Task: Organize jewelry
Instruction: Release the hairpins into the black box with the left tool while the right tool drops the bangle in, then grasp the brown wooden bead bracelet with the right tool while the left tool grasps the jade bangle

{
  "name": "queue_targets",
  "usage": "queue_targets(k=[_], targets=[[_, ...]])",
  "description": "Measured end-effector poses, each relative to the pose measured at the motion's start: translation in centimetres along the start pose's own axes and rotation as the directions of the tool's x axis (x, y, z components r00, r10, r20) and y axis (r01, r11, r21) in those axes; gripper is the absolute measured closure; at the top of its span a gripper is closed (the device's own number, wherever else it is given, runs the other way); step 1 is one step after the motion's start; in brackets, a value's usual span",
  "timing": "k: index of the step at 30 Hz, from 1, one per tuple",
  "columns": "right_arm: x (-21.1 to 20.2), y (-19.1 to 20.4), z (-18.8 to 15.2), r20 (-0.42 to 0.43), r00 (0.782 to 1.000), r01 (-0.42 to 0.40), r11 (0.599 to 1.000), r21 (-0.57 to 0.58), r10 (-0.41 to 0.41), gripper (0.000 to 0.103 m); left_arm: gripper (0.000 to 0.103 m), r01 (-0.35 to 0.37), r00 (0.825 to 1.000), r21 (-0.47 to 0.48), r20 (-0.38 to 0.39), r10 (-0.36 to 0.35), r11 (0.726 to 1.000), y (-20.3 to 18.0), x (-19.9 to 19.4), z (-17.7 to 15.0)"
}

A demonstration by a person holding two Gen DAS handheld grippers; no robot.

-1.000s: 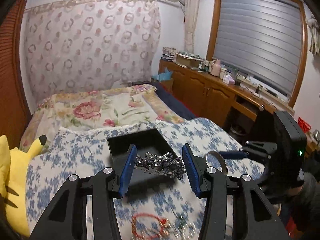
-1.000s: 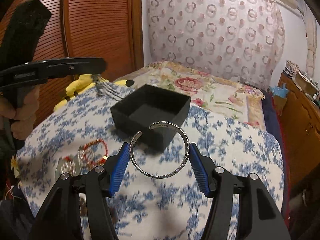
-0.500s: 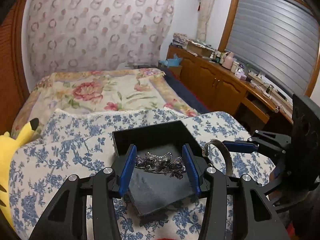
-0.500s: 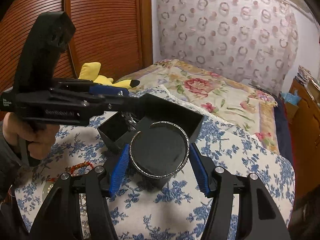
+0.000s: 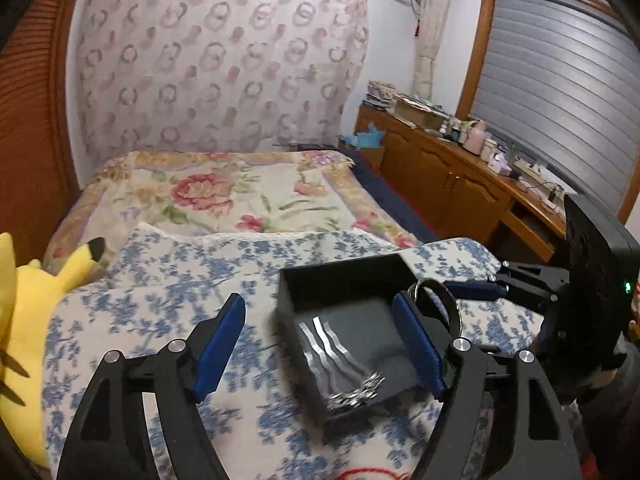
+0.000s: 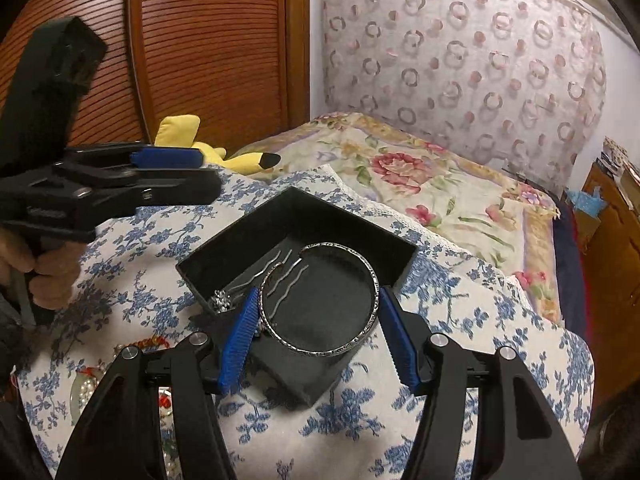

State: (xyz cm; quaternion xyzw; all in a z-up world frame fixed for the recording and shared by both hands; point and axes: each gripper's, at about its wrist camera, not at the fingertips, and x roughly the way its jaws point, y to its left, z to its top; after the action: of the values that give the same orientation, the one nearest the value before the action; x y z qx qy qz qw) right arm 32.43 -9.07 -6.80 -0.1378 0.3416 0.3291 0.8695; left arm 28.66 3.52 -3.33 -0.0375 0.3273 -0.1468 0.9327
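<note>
A black open box (image 5: 344, 276) (image 6: 304, 208) sits on the blue floral cloth. A silver hair comb (image 5: 336, 356) (image 6: 256, 280) with a jewelled top lies inside it. My left gripper (image 5: 320, 344) is open and empty, just left of and above the box; it also shows in the right wrist view (image 6: 164, 160). My right gripper (image 6: 318, 320) is shut on a silver open bangle (image 6: 320, 336) and holds it over the box. The bangle (image 5: 440, 304) also shows at the box's right edge in the left wrist view.
Red bead bracelet (image 6: 154, 342) and pearls (image 6: 86, 388) lie on the cloth near the box's left. A yellow plush toy (image 5: 24, 320) lies at the far left. A floral bed (image 5: 224, 200) is behind, wooden cabinets (image 5: 460, 184) to the right.
My left gripper opened and let go of the hair comb, which now lies in the box, then drew back to the left. My right gripper moved the bangle over the box.
</note>
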Motion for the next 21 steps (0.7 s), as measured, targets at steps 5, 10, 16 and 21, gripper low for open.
queue_targets(k=[5, 10, 16, 21], targets=[[1.7, 0.6, 0.6, -0.036, 0.999, 0.012, 1.000, -0.015, -0.012, 0.040, 0.017, -0.078, 0.997, 0.012, 0.003, 0.078, 0.997, 1.2, -1.3, -1.2], [2.7, 1.0, 0.8, -0.055, 0.998, 0.032, 0.999, -0.007, -0.032, 0.040, 0.012, -0.114, 0.993, -0.001, -0.013, 0.114, 0.993, 2.3, -2.5, -3.2], [1.2, 1.4, 0.8, -0.032, 0.998, 0.059, 0.998, 0.005, -0.059, 0.035, 0.011, -0.126, 0.992, -0.001, -0.021, 0.126, 0.992, 2.4, -4.3, -5.2], [-3.0, 2.4, -1.3, 0.026, 0.999, 0.037, 0.998, 0.045, -0.038, 0.035, 0.010, -0.130, 0.991, 0.005, -0.019, 0.130, 0.991, 1.6, -6.4, -7.2]])
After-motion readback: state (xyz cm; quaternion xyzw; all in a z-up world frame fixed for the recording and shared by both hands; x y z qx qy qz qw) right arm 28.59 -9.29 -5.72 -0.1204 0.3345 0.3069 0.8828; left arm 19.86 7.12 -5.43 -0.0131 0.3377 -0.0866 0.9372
